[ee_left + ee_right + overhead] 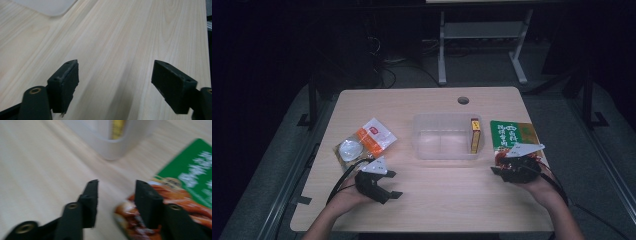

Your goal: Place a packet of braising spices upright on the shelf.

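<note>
table (pixel 427 200): pale wood, carrying everything. clear tub (pixel 446 136): at the middle, a yellow box (pixel 474 135) on edge inside its right end. green packet (pixel 513 137): flat, right of the tub. orange-white packet (pixel 362 142): left. my left hand-held gripper (pixel 115 85): jaws spread wide, nothing between. my right hand-held gripper (pixel 116 202): jaws parted, at the green packet's near corner.

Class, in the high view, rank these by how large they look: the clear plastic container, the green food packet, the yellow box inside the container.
1. Clear plastic container
2. Green food packet, partly covered by the right gripper
3. Yellow box
</note>
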`<action>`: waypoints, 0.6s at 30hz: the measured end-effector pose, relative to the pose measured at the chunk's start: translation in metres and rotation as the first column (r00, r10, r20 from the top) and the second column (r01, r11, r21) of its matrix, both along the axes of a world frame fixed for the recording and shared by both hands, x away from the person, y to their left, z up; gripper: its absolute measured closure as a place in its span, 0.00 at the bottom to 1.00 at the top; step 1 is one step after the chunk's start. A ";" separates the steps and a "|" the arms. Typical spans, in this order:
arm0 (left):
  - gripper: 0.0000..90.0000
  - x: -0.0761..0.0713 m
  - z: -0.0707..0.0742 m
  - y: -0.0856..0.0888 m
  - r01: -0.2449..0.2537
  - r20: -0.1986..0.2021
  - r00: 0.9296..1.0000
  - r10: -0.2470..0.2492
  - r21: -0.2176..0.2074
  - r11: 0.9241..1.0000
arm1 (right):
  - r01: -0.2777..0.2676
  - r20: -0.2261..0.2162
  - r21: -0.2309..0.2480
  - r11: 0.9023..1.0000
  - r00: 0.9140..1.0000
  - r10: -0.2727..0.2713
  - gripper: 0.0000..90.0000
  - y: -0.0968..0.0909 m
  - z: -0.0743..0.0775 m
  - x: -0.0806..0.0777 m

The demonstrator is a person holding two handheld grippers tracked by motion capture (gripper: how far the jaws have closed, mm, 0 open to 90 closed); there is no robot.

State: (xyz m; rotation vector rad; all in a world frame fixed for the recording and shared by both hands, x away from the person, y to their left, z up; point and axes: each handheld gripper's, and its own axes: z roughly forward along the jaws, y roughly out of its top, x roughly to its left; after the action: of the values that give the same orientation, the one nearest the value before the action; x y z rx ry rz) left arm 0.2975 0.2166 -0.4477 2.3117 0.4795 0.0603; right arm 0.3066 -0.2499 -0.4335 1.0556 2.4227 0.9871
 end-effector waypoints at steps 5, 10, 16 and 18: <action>0.20 -0.004 -0.004 0.010 -0.020 -0.005 1.000 0.020 -0.011 1.000 | 0.081 0.006 -0.025 0.996 0.997 -0.081 0.85 -0.016 0.000 0.017; 0.20 -0.002 -0.006 0.012 -0.037 -0.006 0.999 0.037 -0.007 0.999 | 0.155 -0.007 -0.078 0.985 0.988 -0.156 1.00 -0.031 -0.007 0.034; 0.20 0.000 -0.008 0.012 -0.043 -0.007 0.999 0.043 -0.012 0.999 | 0.206 -0.027 -0.109 0.973 0.977 -0.210 1.00 -0.056 -0.015 0.046; 0.20 0.001 -0.007 0.012 -0.044 -0.006 0.999 0.043 -0.012 0.999 | 0.224 -0.027 -0.125 0.967 0.973 -0.229 1.00 -0.062 -0.019 0.049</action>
State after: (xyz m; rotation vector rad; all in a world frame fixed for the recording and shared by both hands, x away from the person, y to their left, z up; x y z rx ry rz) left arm 0.2988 0.2287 -0.4550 2.2901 0.5316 0.0718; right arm 0.3556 -0.3121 -0.4523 1.2846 2.2961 0.7398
